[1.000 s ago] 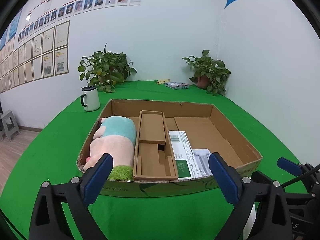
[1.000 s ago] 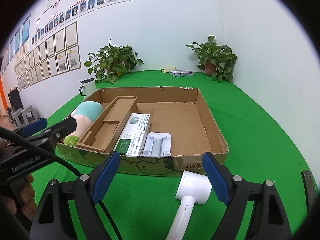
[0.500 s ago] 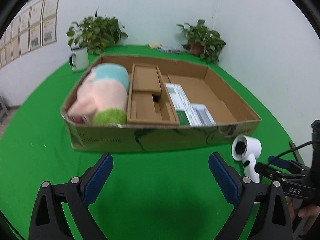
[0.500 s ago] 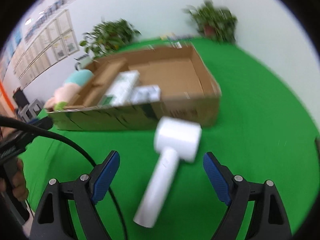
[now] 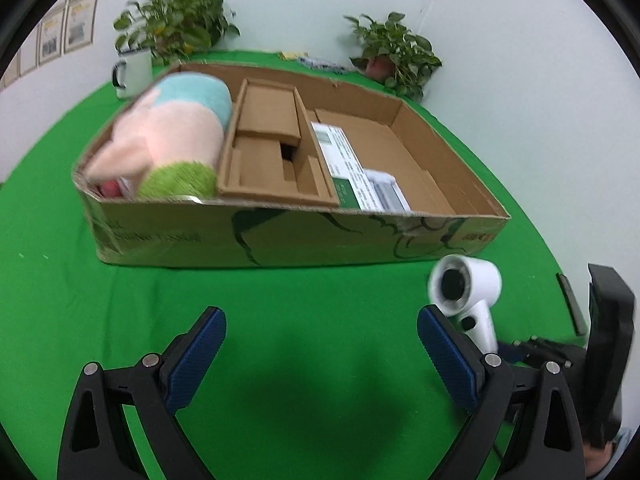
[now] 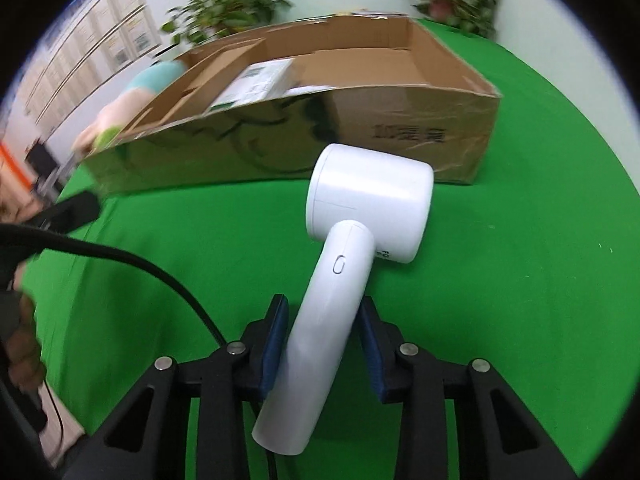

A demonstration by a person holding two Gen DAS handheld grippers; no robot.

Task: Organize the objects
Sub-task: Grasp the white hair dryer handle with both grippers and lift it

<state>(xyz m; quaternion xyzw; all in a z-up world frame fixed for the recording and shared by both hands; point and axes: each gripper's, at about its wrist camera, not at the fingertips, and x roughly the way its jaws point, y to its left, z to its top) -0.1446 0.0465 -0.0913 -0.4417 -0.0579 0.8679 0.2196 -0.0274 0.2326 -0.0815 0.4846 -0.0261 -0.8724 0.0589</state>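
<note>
A white hair dryer [image 6: 360, 240] lies on the green cloth in front of the cardboard box [image 6: 400, 128]. My right gripper [image 6: 324, 340] has closed around its handle, a blue pad on each side. In the left wrist view the dryer [image 5: 466, 292] lies at the right, near the box's front wall [image 5: 280, 236]. My left gripper [image 5: 320, 356] is open and empty above the cloth. The box holds a pink and blue plush toy [image 5: 168, 136], a cardboard insert [image 5: 272, 148], a white and green carton [image 5: 348, 168].
A white mug [image 5: 134, 72] and two potted plants [image 5: 180, 28] [image 5: 396, 52] stand behind the box by the wall. A black cable [image 6: 140, 268] runs across the left of the right wrist view. A dark flat object [image 5: 570, 308] lies at the table's right edge.
Both grippers dropped lower and pulled back from the box. My right gripper moved onto the hair dryer's handle and closed from wide open to around it.
</note>
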